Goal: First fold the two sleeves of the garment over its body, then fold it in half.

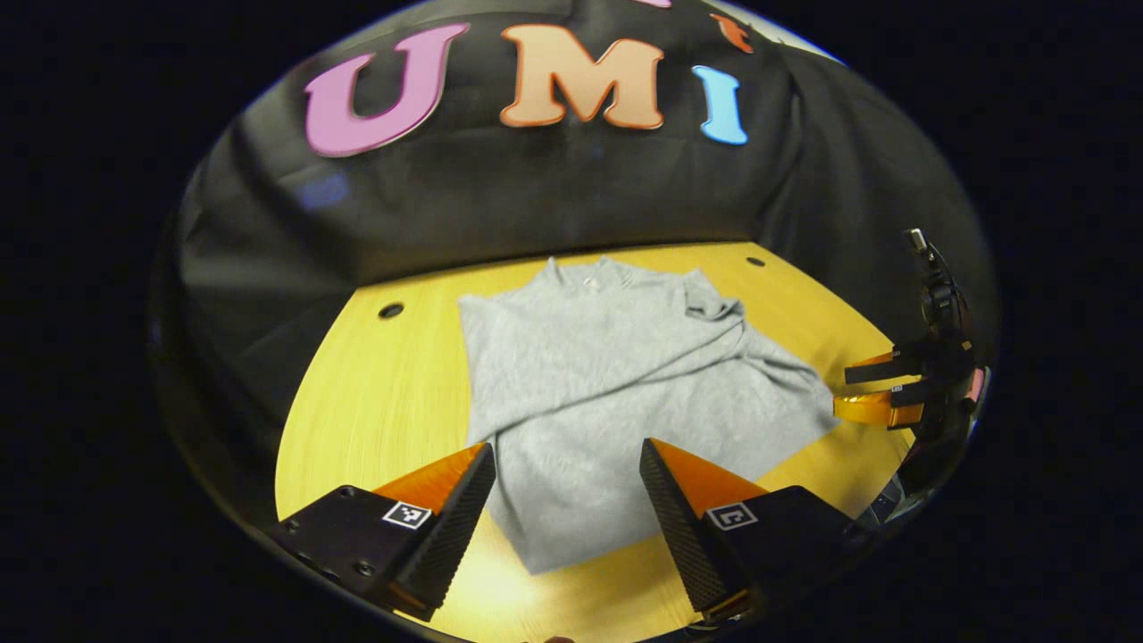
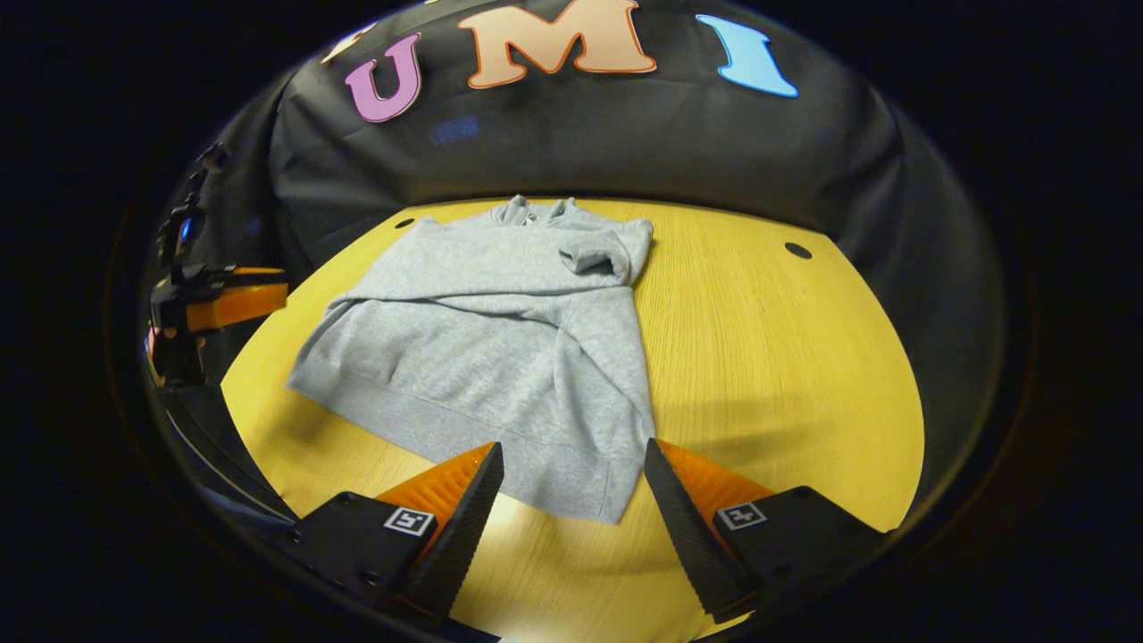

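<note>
Left gripper view: left gripper [image 1: 567, 482] above near hem of grey garment [image 1: 616, 393] on yellow table [image 1: 375, 402], jaws wide, holding nothing. Right gripper view: right gripper [image 2: 573, 487] over garment's [image 2: 500, 348] near corner, sleeves folded across body, jaws wide, empty.

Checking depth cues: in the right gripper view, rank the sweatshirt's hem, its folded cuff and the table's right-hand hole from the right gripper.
From the right gripper:
1. Hem, between its fingers.
2. Folded cuff, upper middle.
3. Hole, far right, only slightly beyond the cuff.
</note>
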Demonstrator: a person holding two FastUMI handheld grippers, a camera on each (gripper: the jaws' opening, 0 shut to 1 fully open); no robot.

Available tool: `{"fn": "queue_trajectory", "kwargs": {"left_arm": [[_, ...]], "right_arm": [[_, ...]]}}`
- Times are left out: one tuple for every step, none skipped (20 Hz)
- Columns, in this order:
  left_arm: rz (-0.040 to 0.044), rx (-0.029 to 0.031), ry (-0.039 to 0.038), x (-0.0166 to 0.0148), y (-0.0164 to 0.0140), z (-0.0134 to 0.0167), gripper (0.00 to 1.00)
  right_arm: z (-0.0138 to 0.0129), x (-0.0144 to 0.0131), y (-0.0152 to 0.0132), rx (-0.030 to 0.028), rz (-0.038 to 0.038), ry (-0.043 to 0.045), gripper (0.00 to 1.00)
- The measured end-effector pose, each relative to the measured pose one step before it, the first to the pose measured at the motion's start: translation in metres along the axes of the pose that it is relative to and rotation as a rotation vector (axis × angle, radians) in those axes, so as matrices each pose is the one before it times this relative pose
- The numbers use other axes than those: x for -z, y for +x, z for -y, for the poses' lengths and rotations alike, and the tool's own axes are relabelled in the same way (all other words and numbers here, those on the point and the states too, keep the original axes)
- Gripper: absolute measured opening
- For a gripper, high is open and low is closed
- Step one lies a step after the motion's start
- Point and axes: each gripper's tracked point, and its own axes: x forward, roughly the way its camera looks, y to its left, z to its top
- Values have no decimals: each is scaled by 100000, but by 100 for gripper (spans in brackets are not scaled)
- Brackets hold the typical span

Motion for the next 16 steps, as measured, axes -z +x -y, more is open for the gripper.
{"fn": "queue_trajectory", "kwargs": {"left_arm": [[-2029, -1657, -2456, 1434, -324, -92, 95], [-1804, -1253, -1939, 1273, -189, -195, 95], [-1749, -834, -1457, 1129, -52, -111, 95], [-1420, -723, -1802, 959, 143, -121, 95], [-1607, 55, -2211, 898, 170, 208, 95], [-1134, -4, -2294, 617, 226, 207, 95], [-891, -103, -1504, 510, 170, 10, 95], [-700, -532, -965, 571, 230, 5, 95], [-666, -918, -670, 749, 388, -56, 96], [-542, -734, -583, 416, 436, -107, 95], [-701, -632, -599, 335, 471, 43, 95], [-860, -116, -753, 466, 300, 78, 96], [-908, -561, -820, 389, 146, 27, 96], [-442, -1522, 150, 217, 324, -183, 96], [1454, -606, 1406, -170, 60, -162, 96], [176, -560, 1253, 21, -35, 33, 95]], "right_arm": [[-30, 473, 348, 275, -847, 818, 99], [-42, 237, 251, 449, -541, 90, 96], [-38, 262, 348, 155, -500, -443, 99], [-25, 224, 307, 484, -609, -722, 99], [-58, 253, 193, 72, -608, -330, 99], [-142, 124, 171, 225, -381, 77, 96], [15, 118, 103, 174, -81, -85, 99], [28, 135, 165, 750, -203, -203, 96], [174, 96, 98, 566, -325, 30, 96], [30, 110, 88, 651, -247, 183, 96], [225, 66, 79, 873, 24, -57, 96], [-46, -31, 31, 286, 193, -152, 98], [1, 43, 36, 343, -40, -396, 96], [-11, 20, -43, 144, 229, -753, 98], [-17, 83, -55, -122, 126, -745, 98], [-13, -27, -33, -54, 367, 257, 98]]}}
